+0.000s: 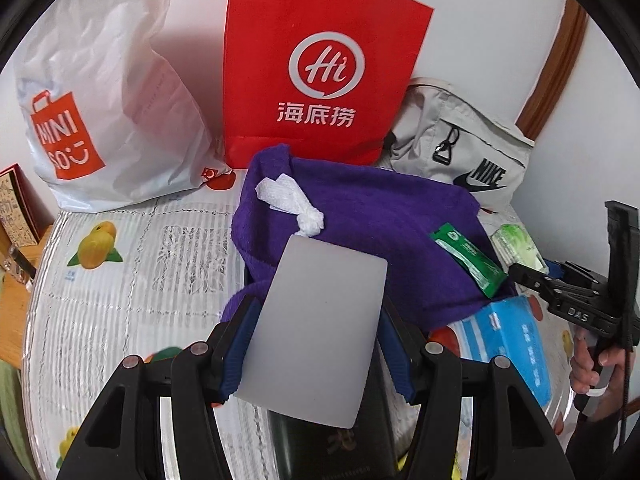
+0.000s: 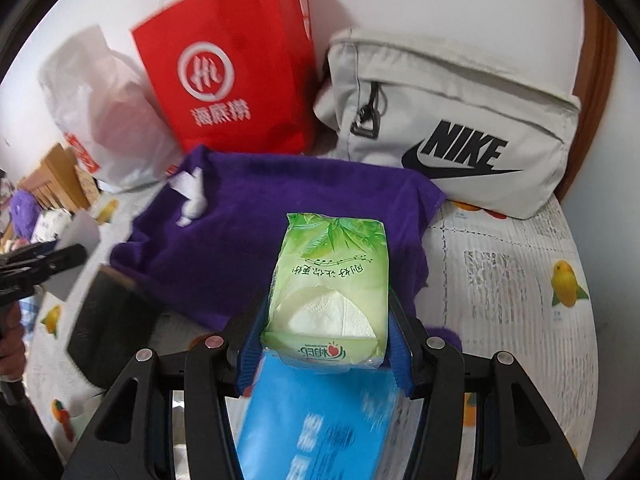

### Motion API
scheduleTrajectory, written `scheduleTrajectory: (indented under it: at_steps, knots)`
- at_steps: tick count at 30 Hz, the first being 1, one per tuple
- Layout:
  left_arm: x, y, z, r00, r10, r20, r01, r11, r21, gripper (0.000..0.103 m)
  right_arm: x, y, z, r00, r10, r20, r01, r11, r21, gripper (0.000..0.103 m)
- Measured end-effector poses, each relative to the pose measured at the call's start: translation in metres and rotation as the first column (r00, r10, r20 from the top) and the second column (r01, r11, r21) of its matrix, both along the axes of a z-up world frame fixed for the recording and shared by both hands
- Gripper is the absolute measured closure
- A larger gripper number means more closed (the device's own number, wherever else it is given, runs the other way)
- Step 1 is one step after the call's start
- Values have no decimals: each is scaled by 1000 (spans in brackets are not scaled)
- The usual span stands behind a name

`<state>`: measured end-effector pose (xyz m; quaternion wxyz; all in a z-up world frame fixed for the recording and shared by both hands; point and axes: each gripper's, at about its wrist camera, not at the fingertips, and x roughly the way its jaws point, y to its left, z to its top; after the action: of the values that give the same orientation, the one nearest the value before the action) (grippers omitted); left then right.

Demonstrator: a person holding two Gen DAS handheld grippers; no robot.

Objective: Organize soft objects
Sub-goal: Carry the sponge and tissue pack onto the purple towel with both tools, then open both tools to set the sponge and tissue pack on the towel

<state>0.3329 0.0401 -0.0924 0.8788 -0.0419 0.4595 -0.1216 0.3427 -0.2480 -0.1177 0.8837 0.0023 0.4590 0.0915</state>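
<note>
2 loads worry us: our left gripper (image 1: 316,344) pinching a grey slab (image 1: 316,332) and right gripper (image 2: 324,340) pinching a tissue pack (image 2: 328,288) could slip onto the purple towel (image 2: 248,232).

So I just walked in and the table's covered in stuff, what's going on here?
A person is sorting soft things with a handheld claw in each hand. The left claw grips a flat pale grey pad; the right claw grips a green tissue pack. Both are held above a purple towel on the table. A crumpled white tissue and a green sachet lie on the towel.
</note>
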Motion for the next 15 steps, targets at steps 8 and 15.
scheduleTrajectory:
  at_steps: [8,15]
  knots:
    - [32,-1,-18,999,7,-40,-6,1000,6,47,42,15,-26,995,55,-85,-53,998,26,49]
    - [55,-5,-29,998,-11,-69,14,999,37,47,59,25,-48,983,82,-165,-81,997,8,49]
